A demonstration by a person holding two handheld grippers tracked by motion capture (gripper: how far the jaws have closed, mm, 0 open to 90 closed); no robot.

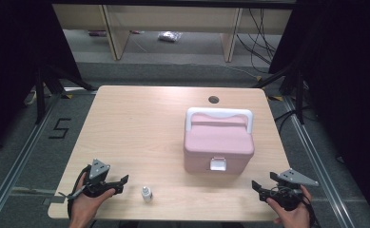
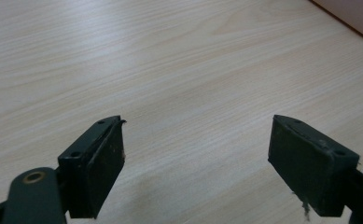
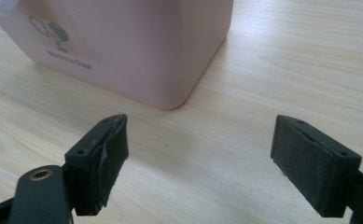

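Note:
A pink box (image 1: 218, 142) with a white handle and a white front latch stands shut on the right half of the wooden table (image 1: 140, 128). A small white bottle (image 1: 146, 194) stands upright near the front edge. My left gripper (image 1: 120, 183) rests at the front left, open and empty, left of the bottle. My right gripper (image 1: 260, 186) sits at the front right, open, pointing toward the box's near right corner. In the right gripper view the pink box (image 3: 137, 46) stands ahead of the empty jaws (image 3: 198, 158). The left gripper (image 2: 195, 158) faces bare wood.
A round cable hole (image 1: 213, 99) lies in the table behind the box. Black curtains flank both sides. Wooden furniture legs and cables are on the floor beyond the table. A corner of the pink box (image 2: 352, 16) shows at the top right of the left gripper view.

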